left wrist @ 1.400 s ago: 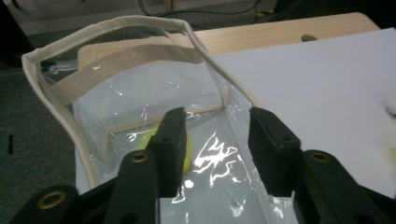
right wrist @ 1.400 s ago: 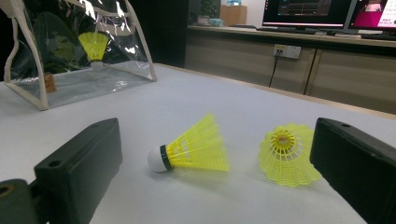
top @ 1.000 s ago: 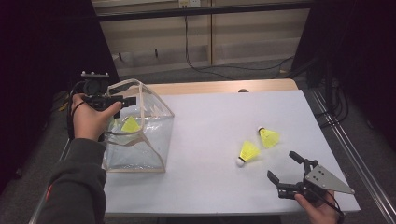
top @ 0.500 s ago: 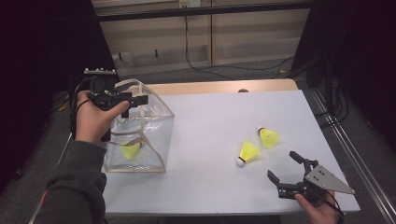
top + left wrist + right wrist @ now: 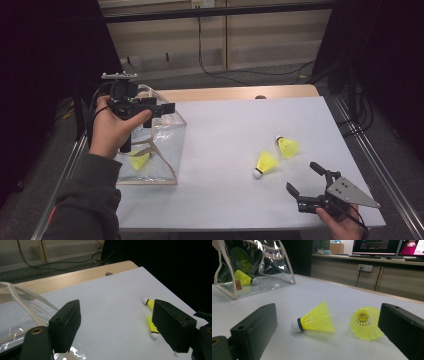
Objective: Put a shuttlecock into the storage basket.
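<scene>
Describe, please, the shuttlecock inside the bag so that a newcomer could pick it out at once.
Start at the white table and find the clear plastic bag with cream trim standing at its left side. On the bag's floor lies a yellow plastic shuttlecock with a white tip. Unlike the two other yellow shuttlecocks lying on the open table to the right, it sits behind transparent walls.

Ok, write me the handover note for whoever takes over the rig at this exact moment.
Left gripper: open, empty, above the clear bag; its jaws have just been opening.
Right gripper: open, empty, at the table's near right corner, aimed at the loose shuttlecocks.
Done: one shuttlecock lies in the bag.
Left: near shuttlecock on its side and far shuttlecock lie on the table, to go in the bag.
</scene>
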Demonstrator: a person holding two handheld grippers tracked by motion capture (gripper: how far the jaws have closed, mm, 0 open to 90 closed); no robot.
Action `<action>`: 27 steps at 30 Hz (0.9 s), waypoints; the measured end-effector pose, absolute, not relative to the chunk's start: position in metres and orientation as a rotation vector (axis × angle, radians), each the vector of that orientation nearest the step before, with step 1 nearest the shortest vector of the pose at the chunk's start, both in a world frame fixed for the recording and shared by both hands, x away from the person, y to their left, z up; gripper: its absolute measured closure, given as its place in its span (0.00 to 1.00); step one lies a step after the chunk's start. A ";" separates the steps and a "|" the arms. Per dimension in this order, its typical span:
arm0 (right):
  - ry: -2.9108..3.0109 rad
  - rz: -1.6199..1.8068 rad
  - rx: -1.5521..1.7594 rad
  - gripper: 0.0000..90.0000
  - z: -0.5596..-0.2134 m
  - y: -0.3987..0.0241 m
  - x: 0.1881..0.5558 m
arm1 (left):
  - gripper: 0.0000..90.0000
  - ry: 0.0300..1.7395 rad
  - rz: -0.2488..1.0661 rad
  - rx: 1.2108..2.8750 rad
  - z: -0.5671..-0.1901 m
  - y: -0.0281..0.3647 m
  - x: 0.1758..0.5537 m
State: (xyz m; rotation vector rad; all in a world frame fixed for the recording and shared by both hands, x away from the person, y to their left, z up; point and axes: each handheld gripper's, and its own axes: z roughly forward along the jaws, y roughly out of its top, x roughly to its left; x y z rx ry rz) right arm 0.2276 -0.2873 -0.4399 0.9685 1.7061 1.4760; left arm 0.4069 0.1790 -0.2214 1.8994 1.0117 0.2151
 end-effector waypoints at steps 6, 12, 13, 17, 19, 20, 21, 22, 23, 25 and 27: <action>1.706 1.478 0.969 0.02 -0.440 -0.287 0.228 | 0.24 0.969 0.193 1.930 -0.222 0.168 0.403; 1.706 1.478 0.970 0.02 -0.440 -0.287 0.228 | 0.23 0.955 0.177 1.931 -0.225 0.160 0.400; 1.706 1.478 0.970 0.02 -0.440 -0.287 0.228 | 0.22 0.950 0.174 1.938 -0.226 0.159 0.400; 1.706 1.478 0.970 0.02 -0.440 -0.287 0.228 | 0.21 0.940 0.166 1.941 -0.229 0.154 0.399; 1.707 1.477 0.969 0.02 -0.440 -0.287 0.228 | 0.20 0.942 0.168 1.949 -0.231 0.151 0.399; 1.707 1.477 0.969 0.02 -0.440 -0.287 0.228 | 0.20 0.938 0.167 1.952 -0.232 0.149 0.398; 1.707 1.477 0.969 0.02 -0.440 -0.287 0.228 | 0.20 0.937 0.157 1.950 -0.233 0.148 0.398; 1.708 1.476 0.968 0.02 -0.440 -0.287 0.228 | 0.20 0.934 0.159 1.951 -0.234 0.147 0.397; 1.707 1.477 0.969 0.02 -0.440 -0.287 0.228 | 0.20 0.934 0.153 1.950 -0.235 0.145 0.397; 1.704 1.477 0.968 0.02 -0.440 -0.287 0.228 | 0.19 0.923 0.148 1.959 -0.237 0.142 0.396; 1.704 1.477 0.969 0.02 -0.440 -0.287 0.228 | 0.18 0.915 0.147 1.962 -0.239 0.138 0.394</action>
